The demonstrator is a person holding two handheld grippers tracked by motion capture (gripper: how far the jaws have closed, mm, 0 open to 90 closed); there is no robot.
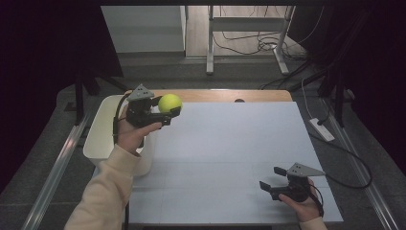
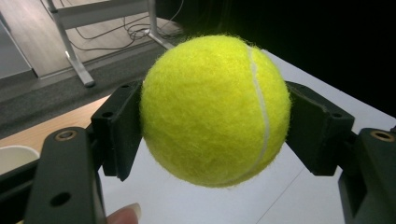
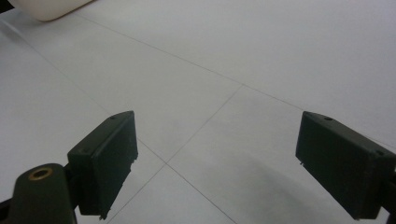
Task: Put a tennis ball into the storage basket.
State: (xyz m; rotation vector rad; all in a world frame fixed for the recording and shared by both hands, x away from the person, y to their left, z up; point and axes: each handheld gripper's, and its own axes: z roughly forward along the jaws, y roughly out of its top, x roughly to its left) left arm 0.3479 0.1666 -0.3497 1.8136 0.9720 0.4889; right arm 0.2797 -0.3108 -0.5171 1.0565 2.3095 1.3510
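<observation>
Left tool (image 1: 171, 113) pinched a yellow tennis ball (image 1: 170, 103) between its two black jaws, holding it in the air above the tabletop's (image 1: 225, 143) far left corner, just beside a white bin (image 1: 103, 129). Right tool (image 1: 272, 178) hovered low over the near right part, jaws spread wide, gripping nothing.

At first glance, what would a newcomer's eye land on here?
The bright yellow tennis ball, clamped between the jaws of the left gripper and held up at the table's far left, beside the white bin. Next, the right gripper at the near right, jaws wide open over the bare white table with nothing between them.
</observation>
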